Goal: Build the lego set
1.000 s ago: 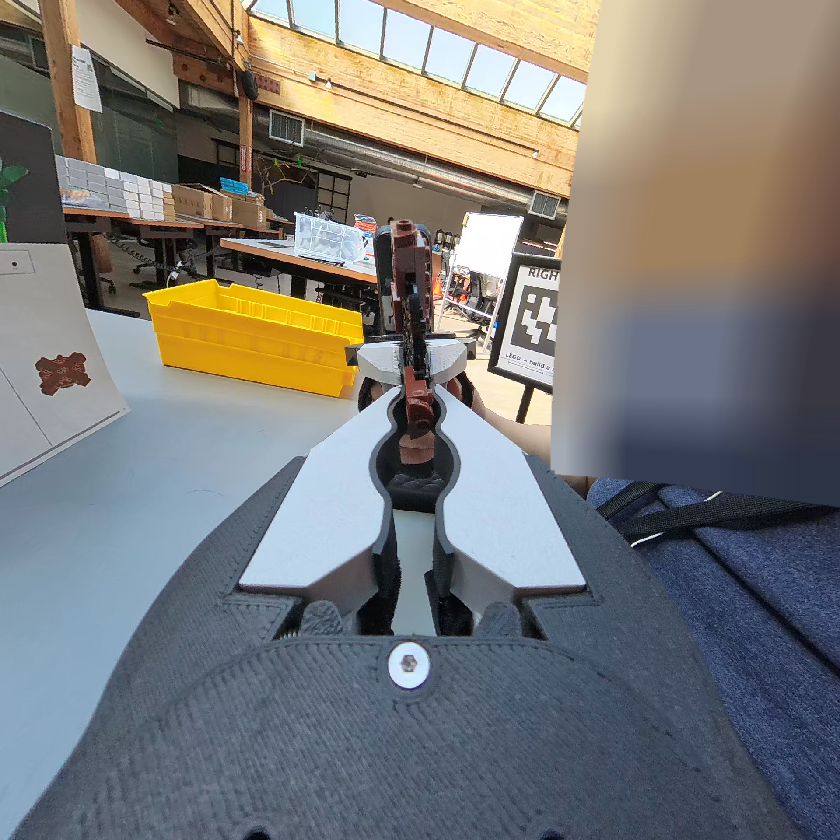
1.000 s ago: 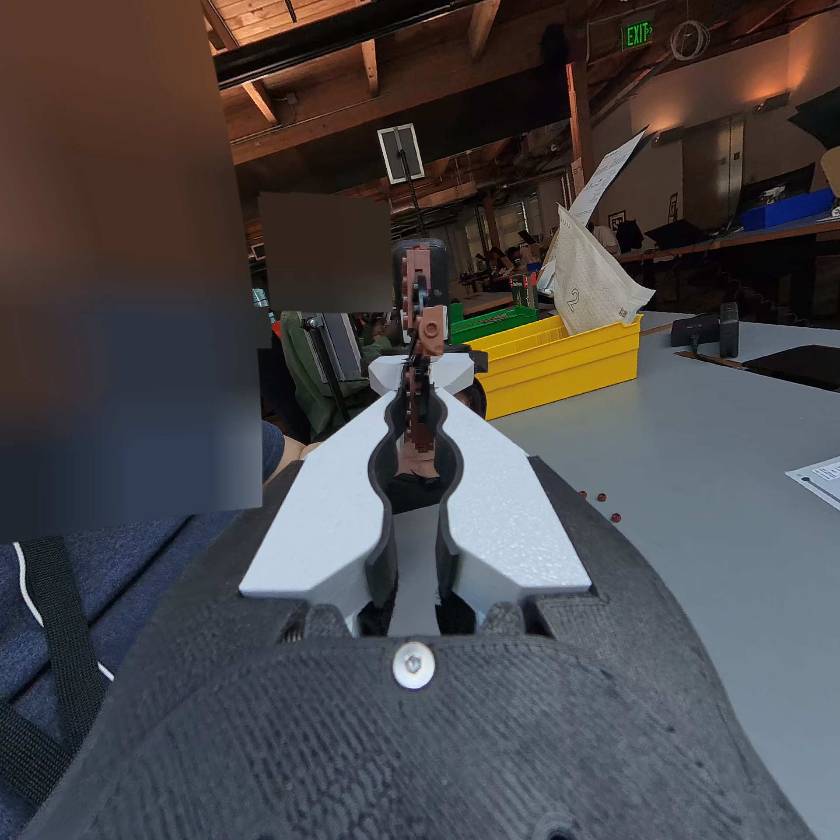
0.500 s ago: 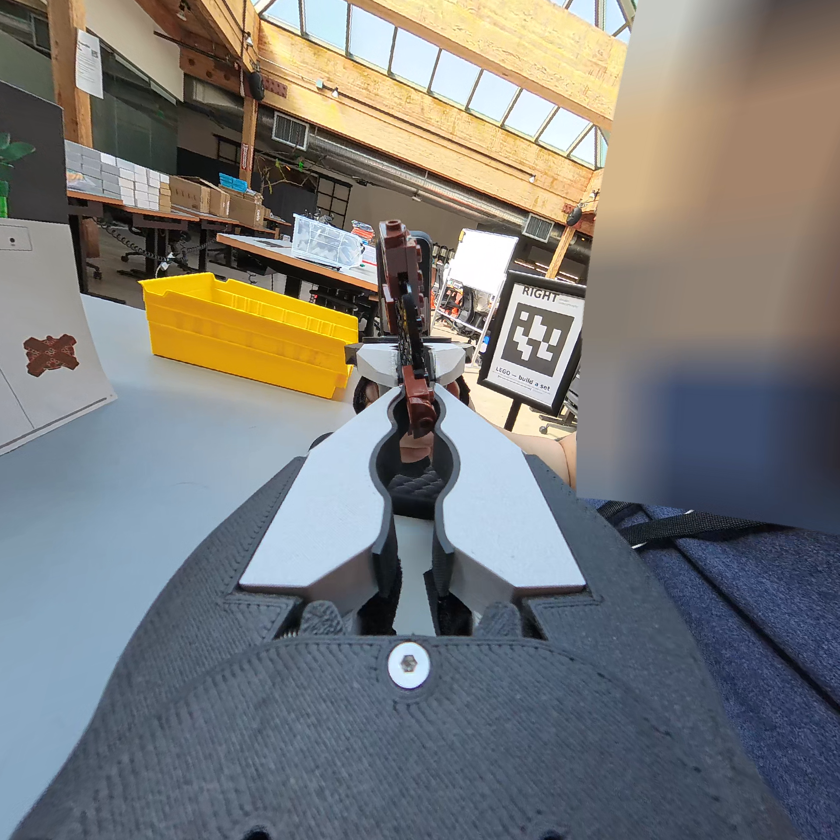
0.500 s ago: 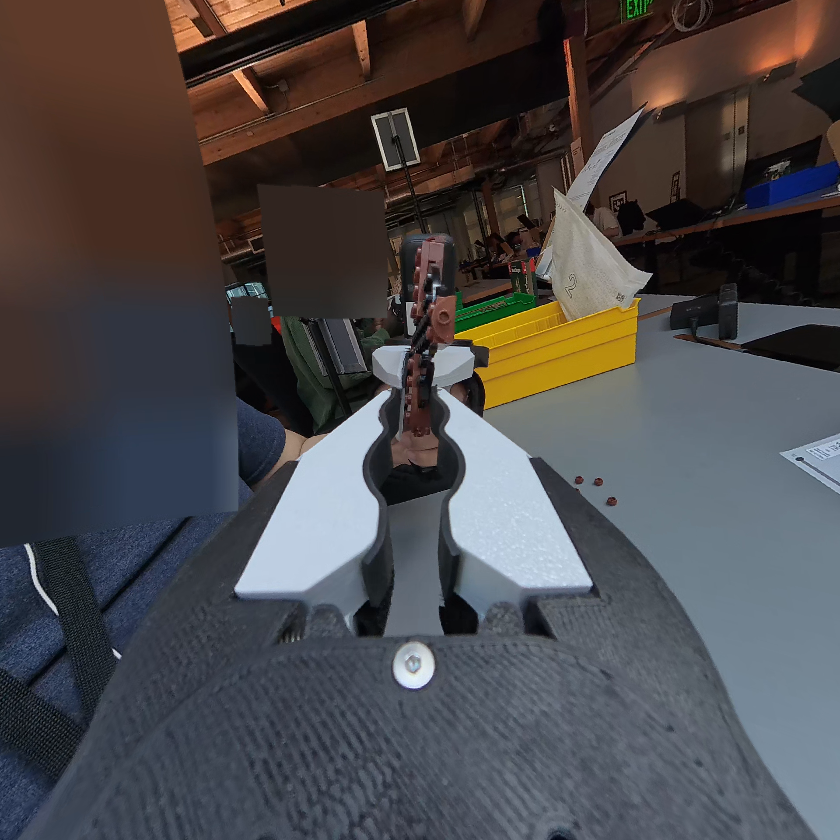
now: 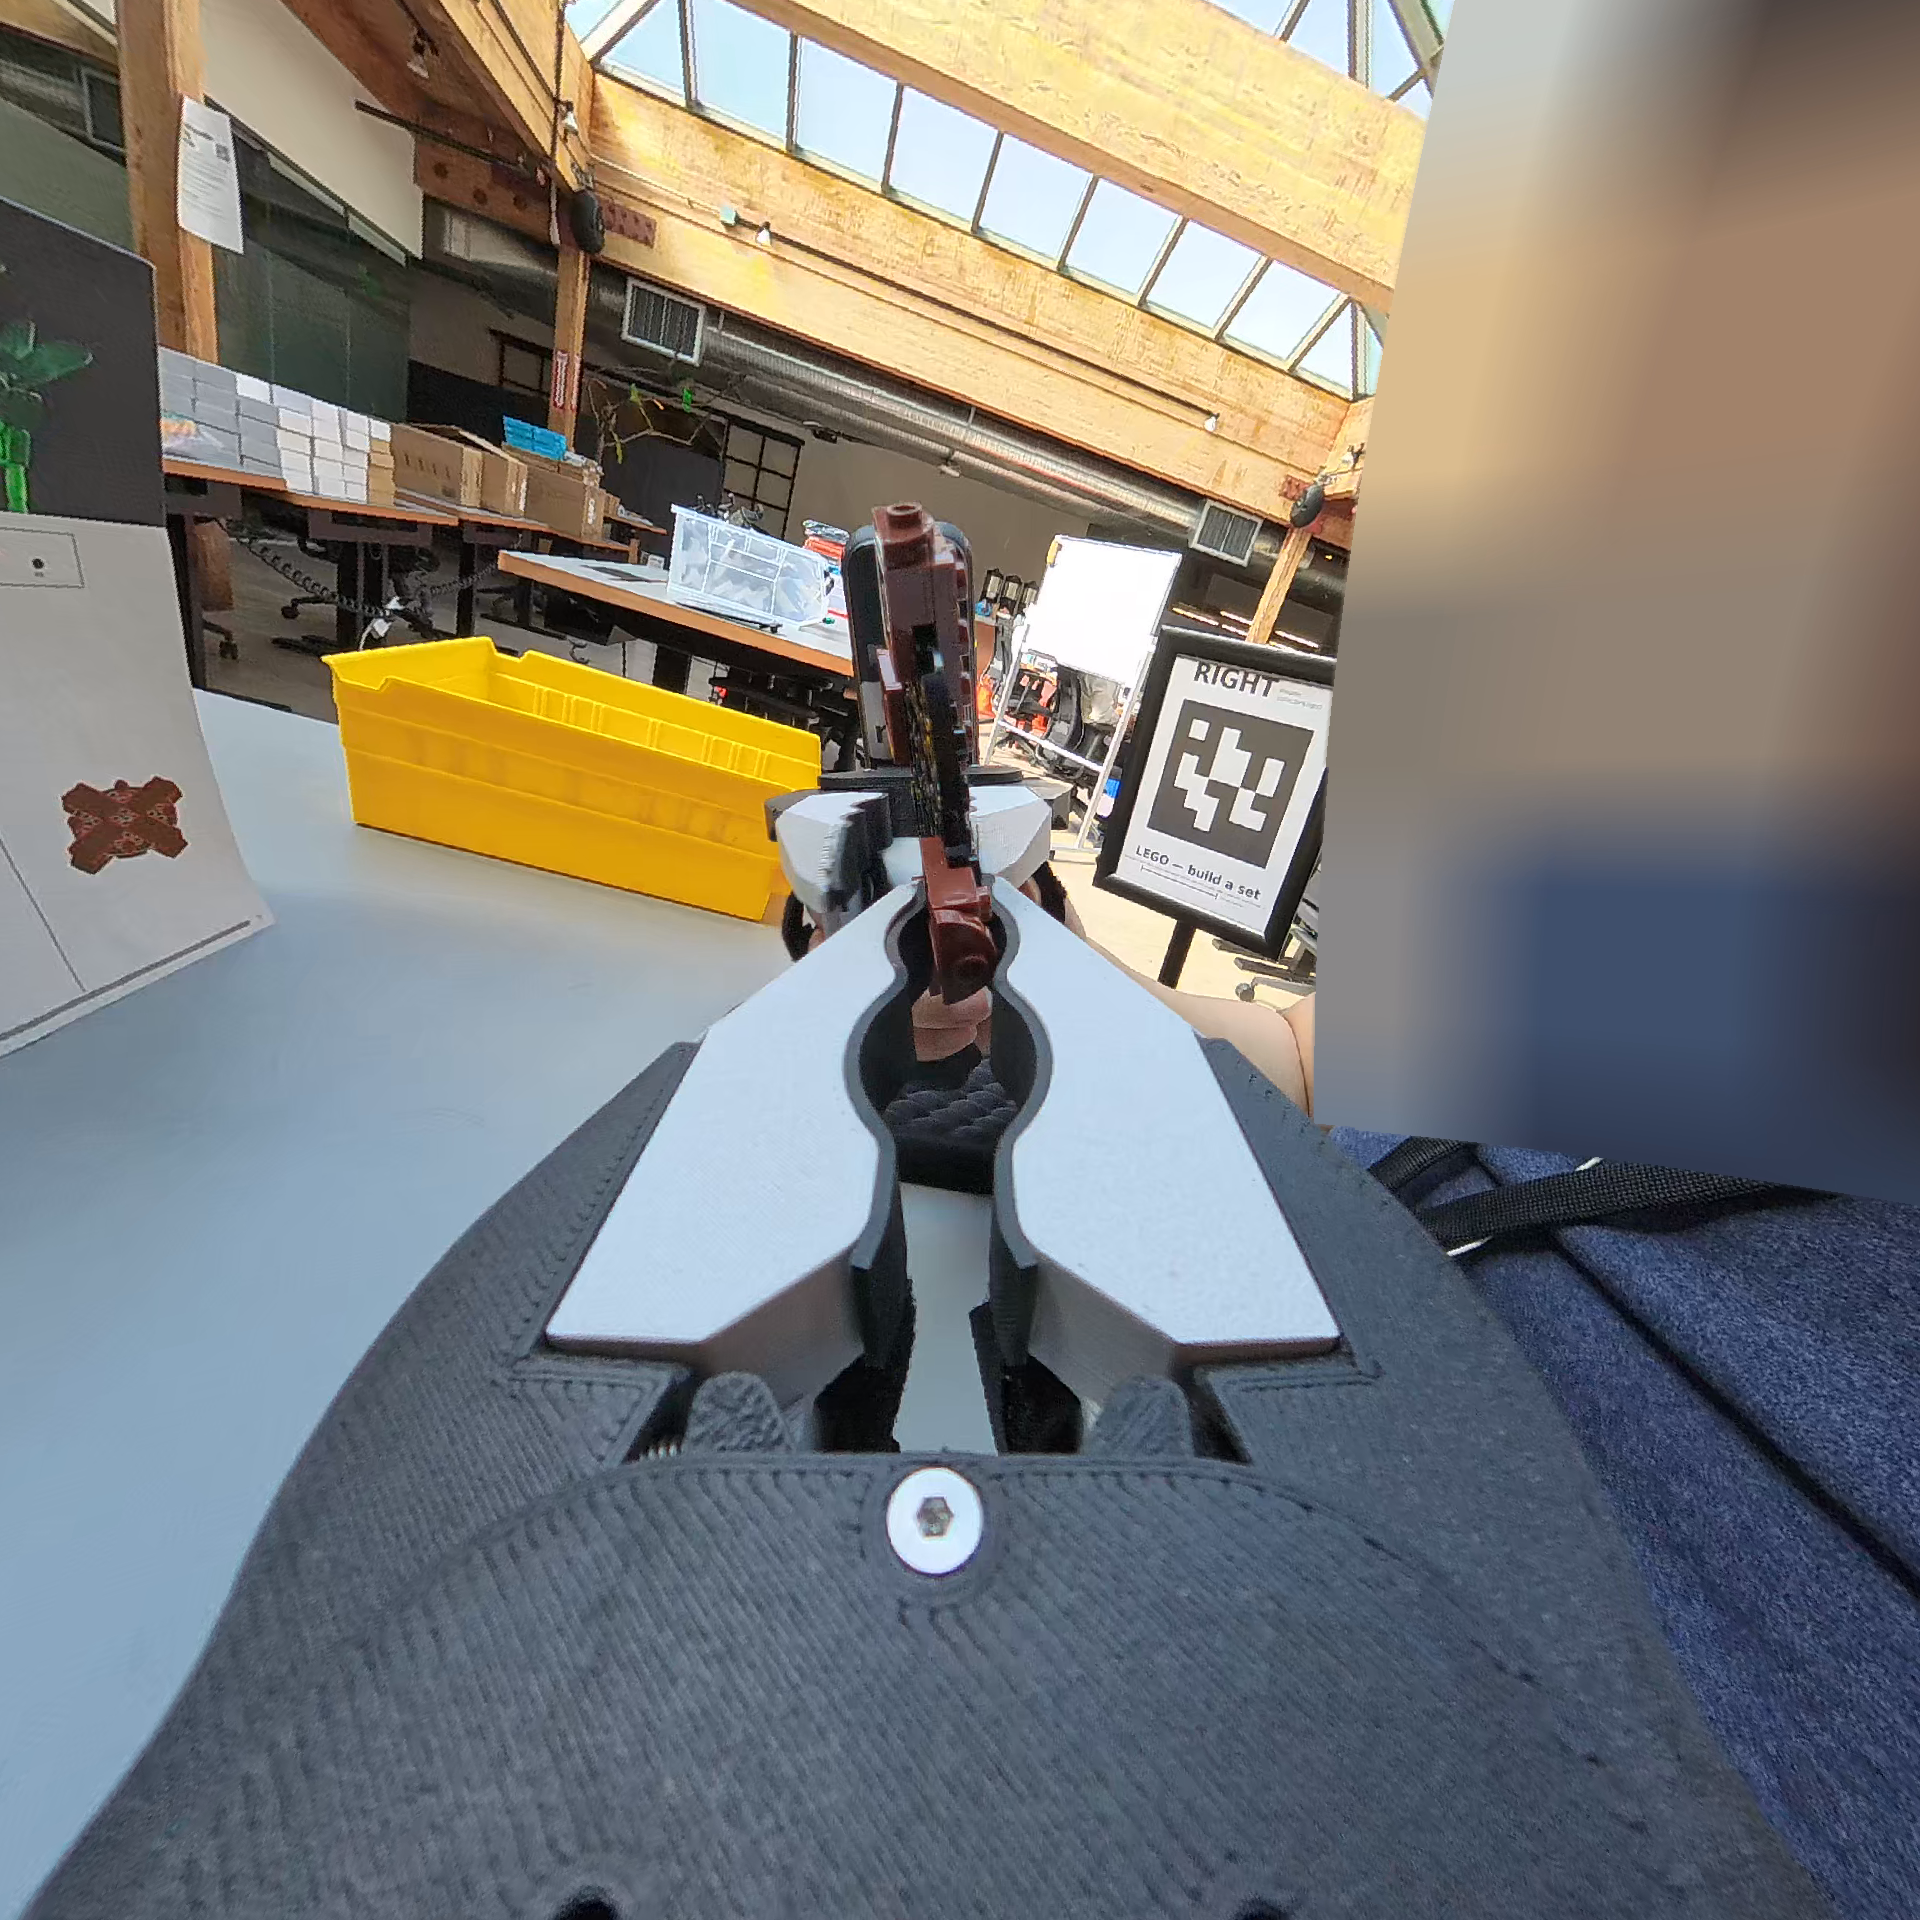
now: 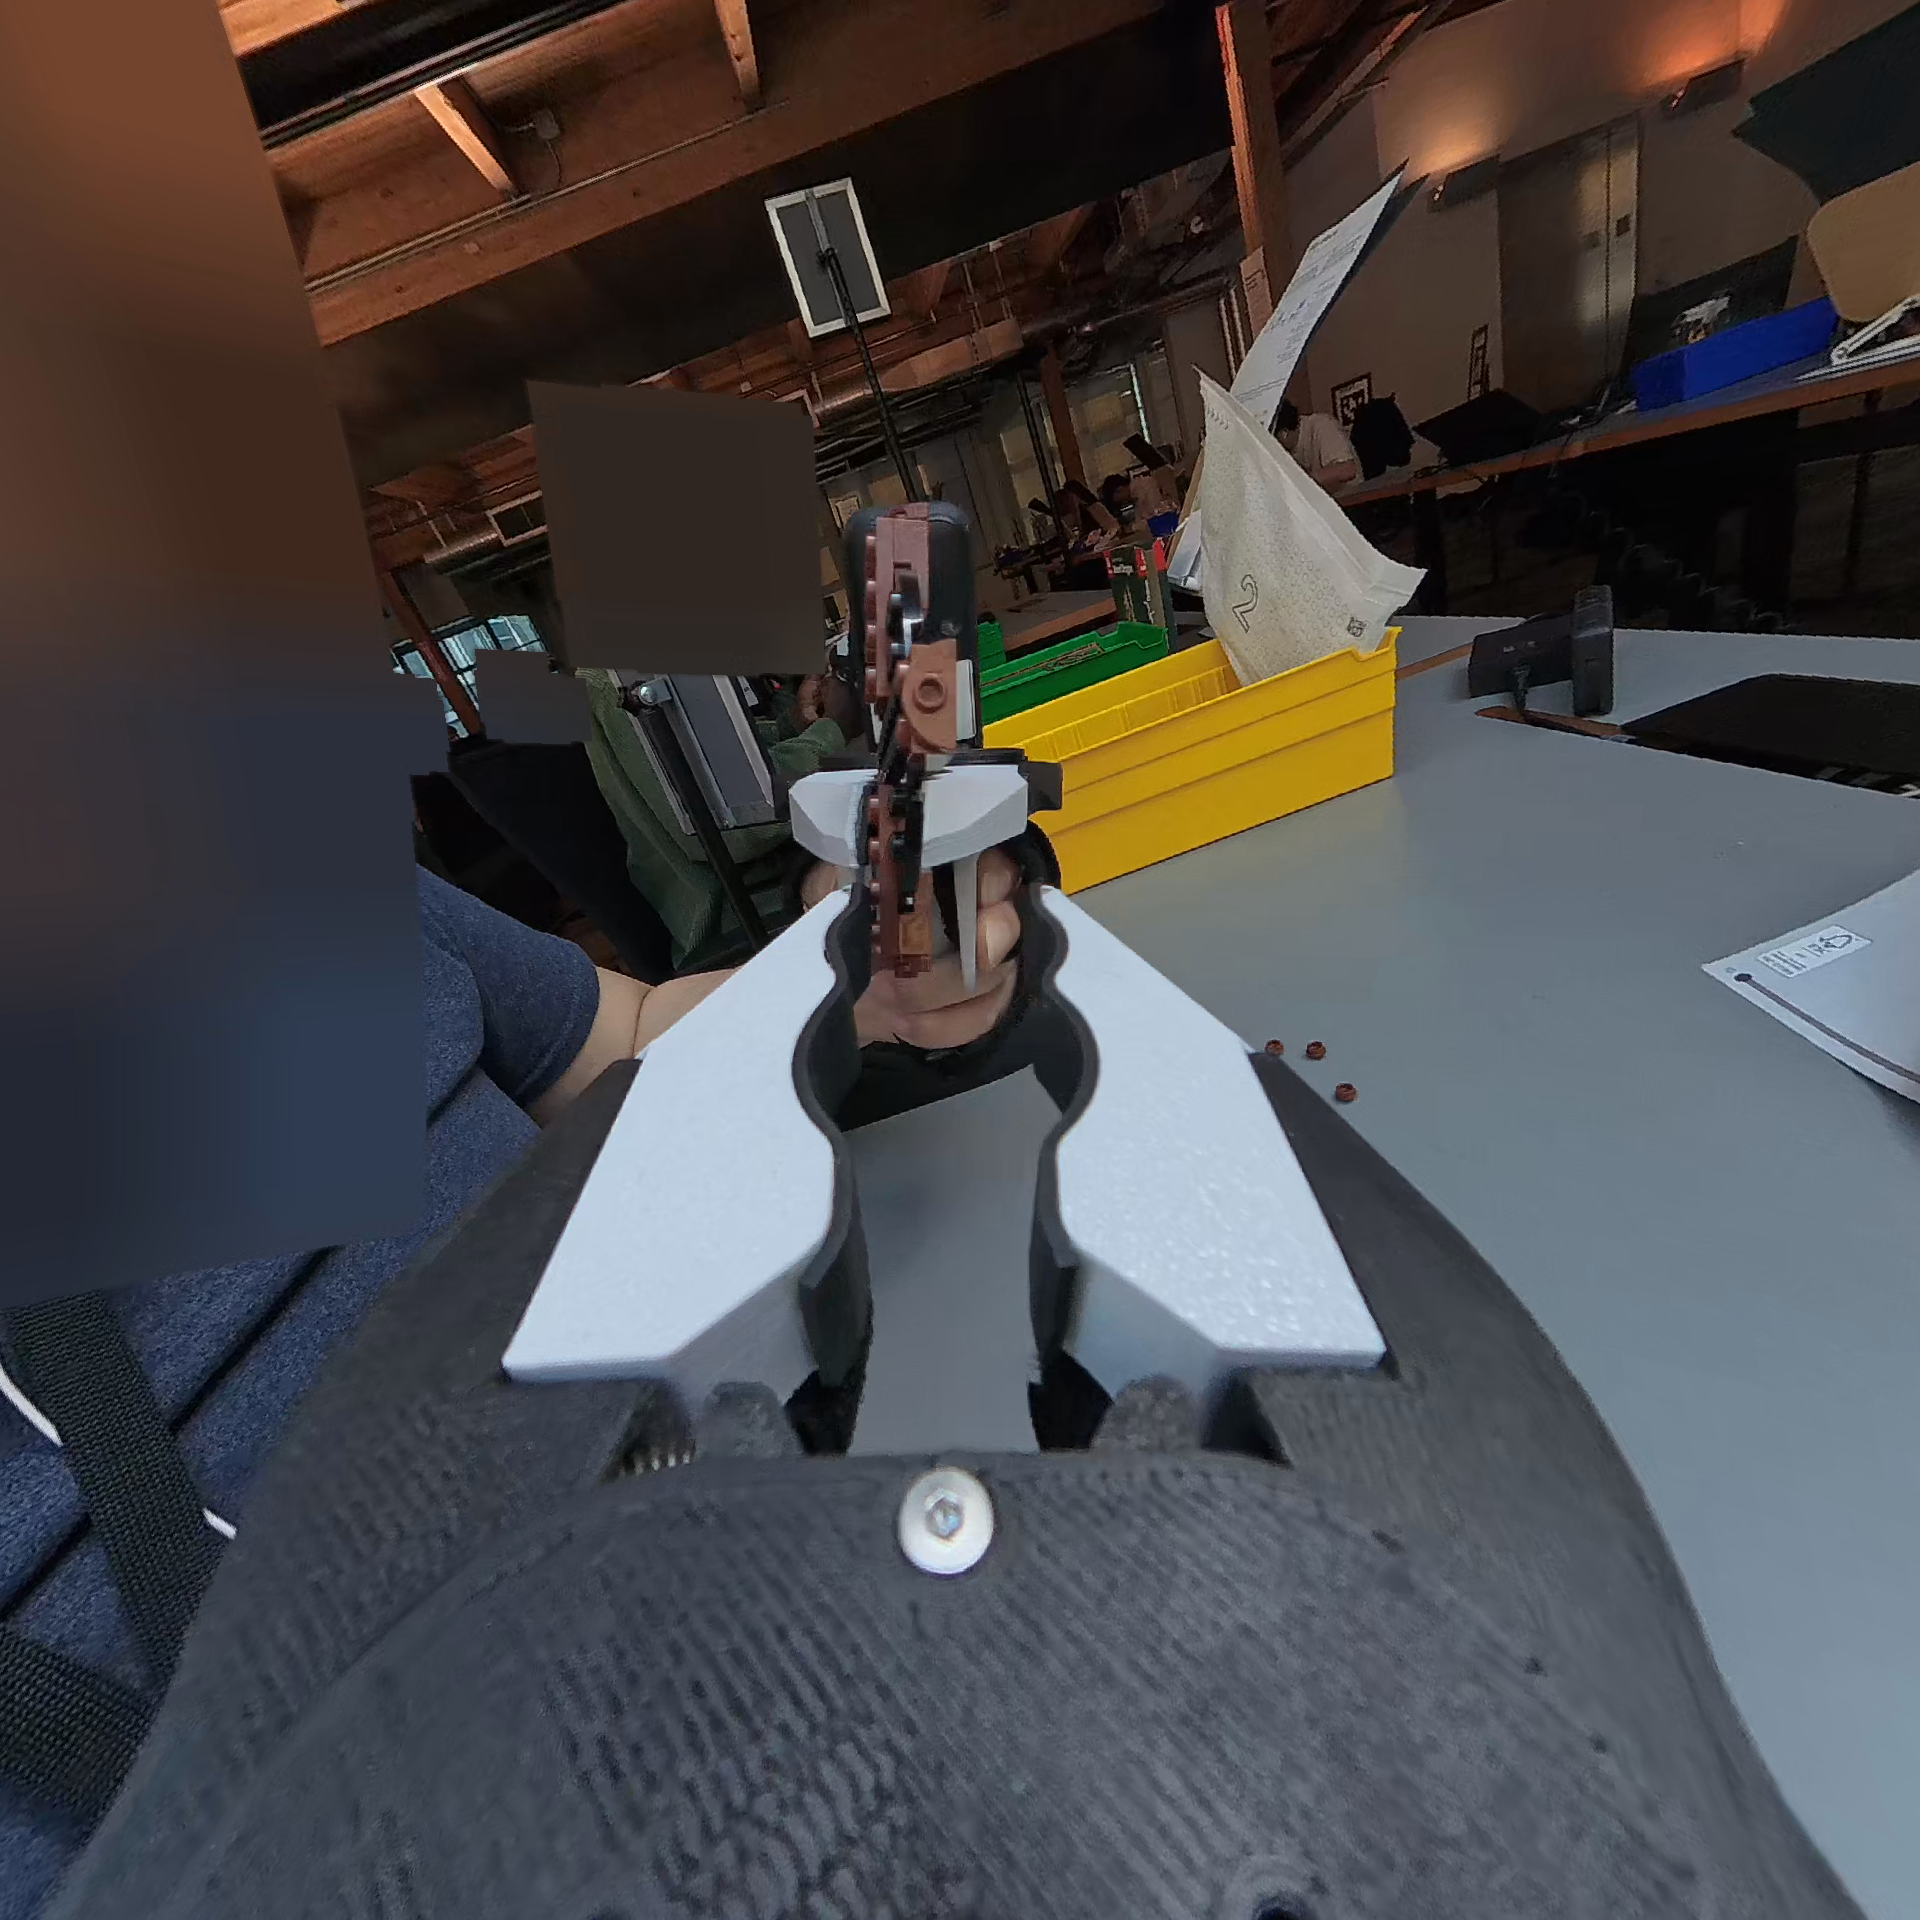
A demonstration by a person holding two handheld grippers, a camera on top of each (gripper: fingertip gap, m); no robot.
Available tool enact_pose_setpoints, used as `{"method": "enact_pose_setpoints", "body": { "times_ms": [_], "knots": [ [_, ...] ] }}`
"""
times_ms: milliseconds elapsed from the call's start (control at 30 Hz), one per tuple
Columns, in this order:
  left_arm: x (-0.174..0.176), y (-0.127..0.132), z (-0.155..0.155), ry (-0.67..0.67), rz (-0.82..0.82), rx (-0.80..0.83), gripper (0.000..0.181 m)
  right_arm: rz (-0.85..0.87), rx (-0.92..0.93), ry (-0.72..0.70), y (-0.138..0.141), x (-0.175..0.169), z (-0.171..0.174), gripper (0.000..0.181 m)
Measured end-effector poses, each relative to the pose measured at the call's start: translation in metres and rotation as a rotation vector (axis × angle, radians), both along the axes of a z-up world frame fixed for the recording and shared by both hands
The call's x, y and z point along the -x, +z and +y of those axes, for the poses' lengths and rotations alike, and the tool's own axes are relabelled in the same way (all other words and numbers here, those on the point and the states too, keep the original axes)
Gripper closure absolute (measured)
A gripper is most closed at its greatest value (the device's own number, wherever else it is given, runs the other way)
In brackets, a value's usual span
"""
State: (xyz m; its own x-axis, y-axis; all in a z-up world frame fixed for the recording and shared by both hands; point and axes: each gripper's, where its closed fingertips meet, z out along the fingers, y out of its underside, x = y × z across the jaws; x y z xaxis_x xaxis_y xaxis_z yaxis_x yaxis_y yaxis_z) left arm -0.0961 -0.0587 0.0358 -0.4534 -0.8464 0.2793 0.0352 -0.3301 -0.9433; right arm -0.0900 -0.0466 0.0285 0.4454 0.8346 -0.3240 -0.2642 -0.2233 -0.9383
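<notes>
A brown and black lego assembly (image 5: pixel 925 665) stands upright and edge-on between the two grippers, which face each other above the table edge. My left gripper (image 5: pixel 951 914) is shut on its lower brown end. My right gripper (image 6: pixel 940 920) is open, its fingers apart on either side of the assembly (image 6: pixel 899 790) and not pinching it. The left gripper's white fingertips (image 6: pixel 977 800) show in the right wrist view, closed on the assembly, with a hand behind them. The right gripper's fingertips (image 5: pixel 831 842) show spread apart in the left wrist view.
A grey table (image 5: pixel 312 1091) lies below. In the left wrist view are a yellow bin (image 5: pixel 561 769), an instruction sheet (image 5: pixel 94 821) and a framed marker sign (image 5: pixel 1221 790). In the right wrist view are a yellow bin (image 6: pixel 1195 748) holding a paper bag (image 6: pixel 1288 561), three small brown studs (image 6: pixel 1314 1049) and a paper sheet (image 6: pixel 1839 987). My two grippers' fingertips are within a few centimetres of each other.
My right gripper has opened and let go of the assembly. My left gripper stays shut on it. Both views have tilted slightly.
</notes>
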Motion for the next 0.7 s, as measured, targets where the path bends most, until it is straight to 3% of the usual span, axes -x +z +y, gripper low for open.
{"method": "enact_pose_setpoints", "body": {
  "times_ms": [33,167,700],
  "knots": [
    [0.0007,0.0012,-0.0001,0.0,-0.008,-0.004,0.176,-0.007,-0.008,0.006,0.0002,0.0009,-0.0017,0.157],
    [0.0008,0.0002,-0.0016,-0.008,-0.008,-0.019,0.176,-0.043,-0.059,0.025,0.0021,0.0071,-0.0087,0.171],
    [-0.0001,-0.0042,-0.0011,-0.023,0.016,-0.003,0.176,0.037,0.069,0.077,-0.0047,0.0072,-0.0077,0.171]
  ]
}}
